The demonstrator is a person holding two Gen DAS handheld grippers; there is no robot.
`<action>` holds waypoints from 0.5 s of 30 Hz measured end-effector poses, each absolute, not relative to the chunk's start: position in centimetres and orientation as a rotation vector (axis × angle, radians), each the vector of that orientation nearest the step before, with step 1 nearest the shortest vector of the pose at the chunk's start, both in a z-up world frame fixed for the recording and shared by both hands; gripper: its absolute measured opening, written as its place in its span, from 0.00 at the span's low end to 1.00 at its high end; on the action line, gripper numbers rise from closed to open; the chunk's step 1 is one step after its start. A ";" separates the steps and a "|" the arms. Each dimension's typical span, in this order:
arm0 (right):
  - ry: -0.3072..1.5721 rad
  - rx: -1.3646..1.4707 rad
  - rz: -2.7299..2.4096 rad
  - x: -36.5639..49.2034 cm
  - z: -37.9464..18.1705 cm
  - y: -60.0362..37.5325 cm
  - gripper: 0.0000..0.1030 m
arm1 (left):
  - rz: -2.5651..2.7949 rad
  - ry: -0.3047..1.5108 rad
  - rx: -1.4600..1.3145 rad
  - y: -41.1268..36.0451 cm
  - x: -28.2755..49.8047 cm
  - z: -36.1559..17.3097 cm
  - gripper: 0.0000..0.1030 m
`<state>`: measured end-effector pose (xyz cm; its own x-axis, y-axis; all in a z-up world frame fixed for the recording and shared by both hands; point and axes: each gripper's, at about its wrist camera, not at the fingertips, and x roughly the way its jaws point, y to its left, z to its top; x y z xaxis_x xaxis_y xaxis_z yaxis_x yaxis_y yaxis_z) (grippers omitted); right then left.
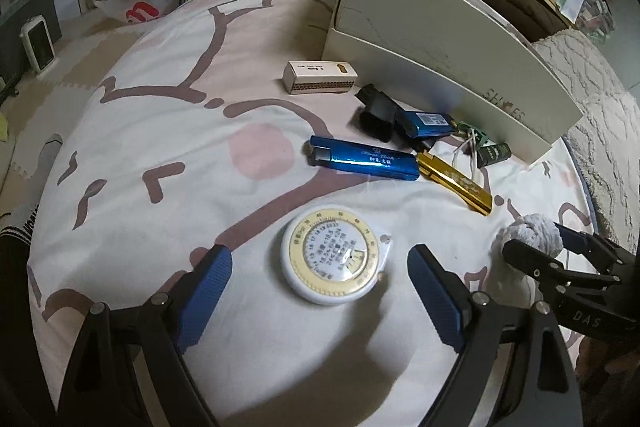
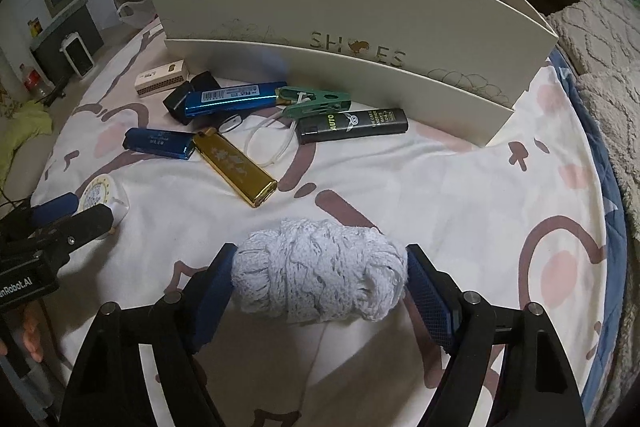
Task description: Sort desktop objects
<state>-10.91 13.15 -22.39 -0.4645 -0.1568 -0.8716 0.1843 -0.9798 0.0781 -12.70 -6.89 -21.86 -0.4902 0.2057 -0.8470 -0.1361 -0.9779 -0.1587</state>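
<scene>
My right gripper [image 2: 320, 267] is shut on a white bundle of cord [image 2: 320, 271], its pads pressing both ends; it also shows in the left wrist view [image 1: 532, 233]. My left gripper [image 1: 320, 267] is open around a round white and yellow tape measure [image 1: 334, 255] that lies on the sheet, pads apart from it. Lying near the white shoe box [image 2: 360, 27] are a blue lighter [image 1: 362, 159], a gold lighter [image 2: 236, 167], a second blue lighter [image 2: 234, 99], a black lighter [image 2: 354, 126], a green clip [image 2: 316, 103] and a small cream box [image 1: 320, 77].
A black rectangular object [image 1: 376, 113] lies by the blue lighters. A thin white cord loop [image 2: 268, 143] lies near the clip. The box holds several items behind its front wall. Shelves and bags stand beyond the bed.
</scene>
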 end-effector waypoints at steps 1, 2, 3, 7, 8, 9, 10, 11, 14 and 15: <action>0.033 1.501 -2.532 -10.9 -22.4 13.3 0.80 | 2.554 -0.084 -1.467 -6.7 -12.6 -21.9 0.87; 0.027 1.502 -2.532 -10.8 -22.4 13.4 0.80 | 2.558 -0.066 -1.470 -6.6 -12.6 -21.9 0.87; 0.023 1.503 -2.533 -10.8 -22.5 13.5 0.80 | 2.565 -0.052 -1.474 -6.4 -12.6 -22.0 0.87; 0.043 1.502 -2.538 -10.6 -22.4 13.5 0.80 | 2.637 -0.070 -1.515 -5.8 -12.8 -22.3 0.87; 0.053 1.502 -2.539 -10.6 -22.4 13.5 0.80 | 2.662 -0.086 -1.527 -5.6 -13.0 -22.4 0.88; 0.061 1.502 -2.540 -10.6 -22.4 13.4 0.80 | 2.683 -0.104 -1.533 -5.5 -13.1 -22.4 0.90; 0.065 1.502 -2.540 -10.6 -22.5 13.4 0.80 | 2.701 -0.124 -1.536 -5.3 -13.1 -22.5 0.93; 0.065 1.502 -2.540 -10.6 -22.5 13.5 0.80 | 2.716 -0.139 -1.538 -5.2 -13.2 -22.6 0.94; 0.054 1.502 -2.537 -10.6 -22.4 13.7 0.80 | 2.768 -0.139 -1.538 -4.9 -13.3 -22.9 0.94; 0.051 1.503 -2.537 -10.6 -22.4 13.7 0.80 | 2.785 -0.121 -1.530 -4.7 -13.1 -23.0 0.93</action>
<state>-10.58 13.74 -22.39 -0.4670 -0.1470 -0.8720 0.1819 -0.9810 0.0680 -13.14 -4.71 -22.97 -0.5366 0.0031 -0.8438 0.0703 -0.9964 -0.0484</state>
